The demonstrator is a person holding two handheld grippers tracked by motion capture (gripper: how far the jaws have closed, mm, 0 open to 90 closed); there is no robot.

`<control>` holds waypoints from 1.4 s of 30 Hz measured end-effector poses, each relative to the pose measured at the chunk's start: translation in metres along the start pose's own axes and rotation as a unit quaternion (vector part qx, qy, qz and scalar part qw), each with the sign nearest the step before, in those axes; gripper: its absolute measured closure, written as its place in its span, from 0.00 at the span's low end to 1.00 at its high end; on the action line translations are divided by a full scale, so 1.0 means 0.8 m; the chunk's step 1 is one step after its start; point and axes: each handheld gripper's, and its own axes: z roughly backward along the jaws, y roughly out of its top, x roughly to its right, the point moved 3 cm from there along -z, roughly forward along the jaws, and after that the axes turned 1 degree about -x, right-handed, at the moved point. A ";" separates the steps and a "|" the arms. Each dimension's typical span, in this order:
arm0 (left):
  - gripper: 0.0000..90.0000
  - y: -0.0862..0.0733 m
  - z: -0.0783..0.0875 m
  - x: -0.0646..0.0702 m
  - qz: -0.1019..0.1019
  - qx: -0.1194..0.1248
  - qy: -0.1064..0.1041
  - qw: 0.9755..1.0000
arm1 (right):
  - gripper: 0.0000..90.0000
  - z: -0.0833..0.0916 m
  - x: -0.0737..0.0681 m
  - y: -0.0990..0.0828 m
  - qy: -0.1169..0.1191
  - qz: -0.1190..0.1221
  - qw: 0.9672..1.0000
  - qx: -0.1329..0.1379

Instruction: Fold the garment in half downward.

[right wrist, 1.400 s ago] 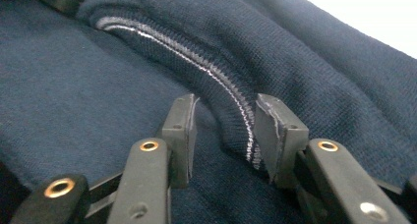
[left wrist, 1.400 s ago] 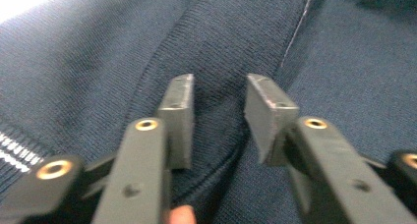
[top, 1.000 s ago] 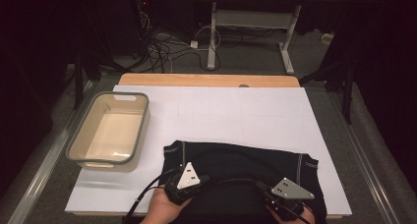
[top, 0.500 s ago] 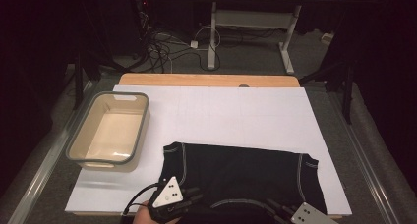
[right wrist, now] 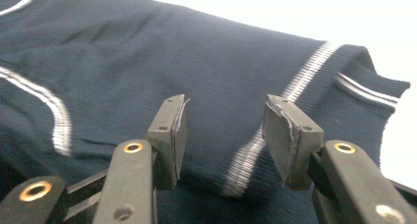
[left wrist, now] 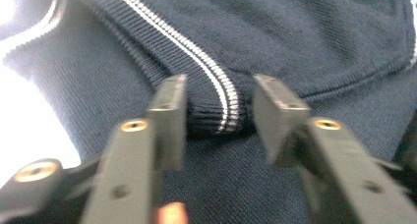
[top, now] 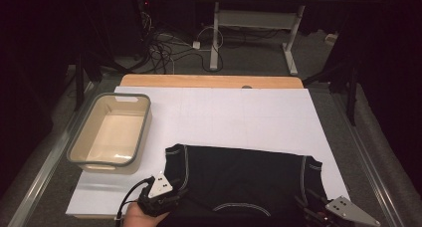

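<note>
Though beside sweater — tub empty

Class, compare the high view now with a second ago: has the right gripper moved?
Yes. The right gripper has slid right and toward the table's near edge, off the dark garment and farther from the tub; its jaws have just been opening, nothing between them.

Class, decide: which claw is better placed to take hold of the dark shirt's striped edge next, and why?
Probably the left claw: its open jaws straddle the shirt's striped ribbed hem. The right claw's jaws hover open over flat fabric, farther from an edge.
</note>
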 end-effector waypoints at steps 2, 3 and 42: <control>0.74 0.000 -0.001 0.002 -0.010 0.001 -0.006 1.000 | 0.56 0.002 0.007 -0.002 -0.007 -0.011 1.000 0.003; 0.78 0.000 -0.001 0.002 -0.011 0.001 -0.005 1.000 | 0.55 0.004 0.010 -0.002 -0.011 -0.017 1.000 0.005; 0.86 -0.011 0.078 0.033 -0.021 0.071 -0.063 0.995 | 0.92 0.038 -0.007 -0.011 -0.017 0.011 1.000 0.007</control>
